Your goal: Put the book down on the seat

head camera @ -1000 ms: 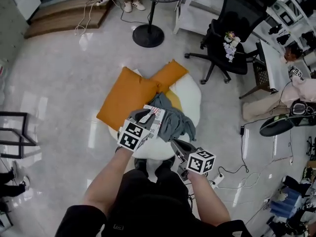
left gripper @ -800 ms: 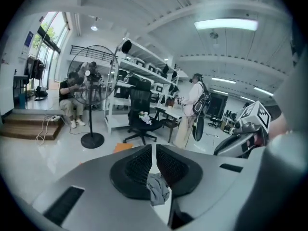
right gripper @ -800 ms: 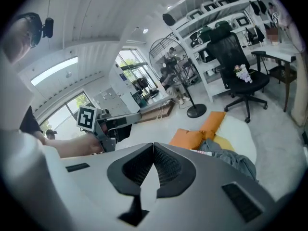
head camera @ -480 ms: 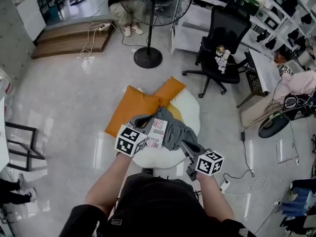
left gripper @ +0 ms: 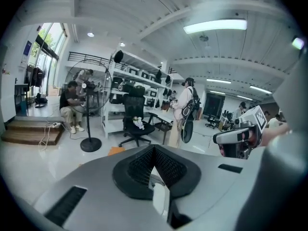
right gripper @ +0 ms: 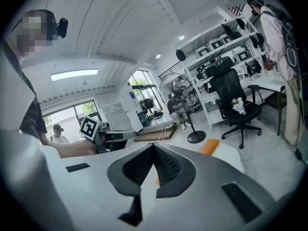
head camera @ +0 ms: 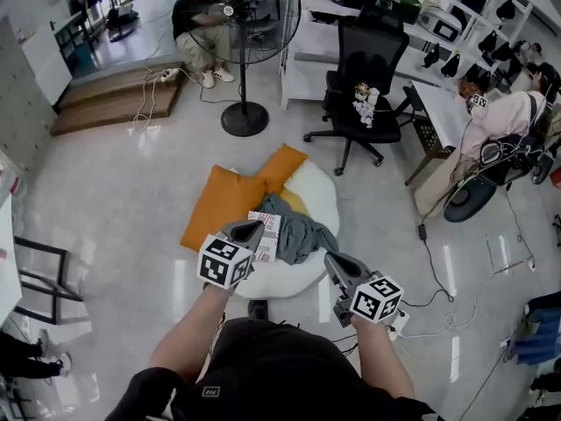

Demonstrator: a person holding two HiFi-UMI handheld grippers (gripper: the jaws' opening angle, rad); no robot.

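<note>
The book (head camera: 265,236), with a white, red-printed cover, lies flat on the round white seat (head camera: 289,276), beside a crumpled grey cloth (head camera: 300,231). My left gripper (head camera: 248,230) hangs in the air above the book's near edge; in the left gripper view its jaws (left gripper: 154,149) meet, with nothing between them. My right gripper (head camera: 332,259) is raised over the seat's right front edge. Its ribbed pads (right gripper: 154,147) touch at the tips and hold nothing.
Two orange cushions (head camera: 226,204) lie across the seat's far left. A standing fan (head camera: 244,117) and a black office chair (head camera: 363,88) stand beyond it. One person sits behind the fan (head camera: 196,22); another sits at the right (head camera: 501,119). Cables trail on the floor (head camera: 434,301).
Both grippers have risen and drawn back from the seat, and the head view now takes in more of the room. The book stays on the seat, apart from the left gripper.
</note>
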